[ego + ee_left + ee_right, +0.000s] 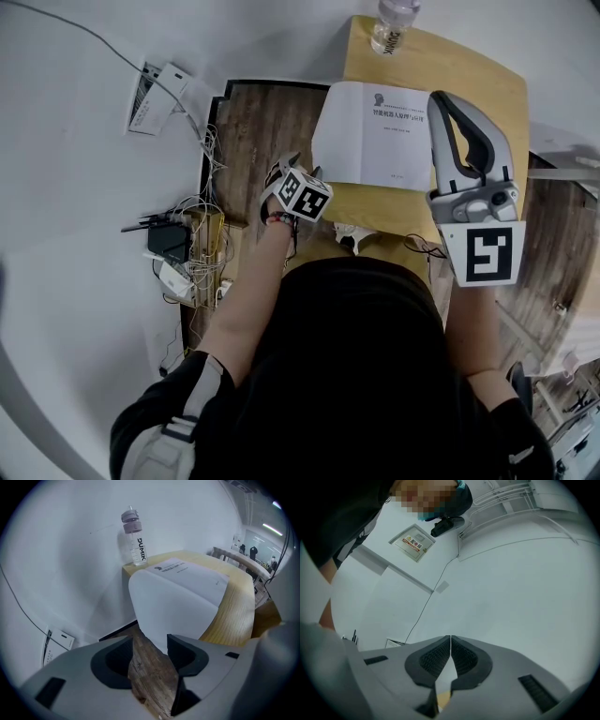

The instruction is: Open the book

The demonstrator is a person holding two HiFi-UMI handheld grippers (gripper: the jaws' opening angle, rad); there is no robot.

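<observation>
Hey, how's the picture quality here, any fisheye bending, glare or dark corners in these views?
Head view: sharp, evenly lit, fisheye curves the table edges. Left gripper view: black corners, the book bulges, ceiling lights glare at the far right. Right gripper view: black corners, flat shadowless light, an added mosaic patch at the top.

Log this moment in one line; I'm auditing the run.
left tongs: open, empty, beside table, facing book | right tongs: shut, above book's right edge | book: title up, overhanging table
</observation>
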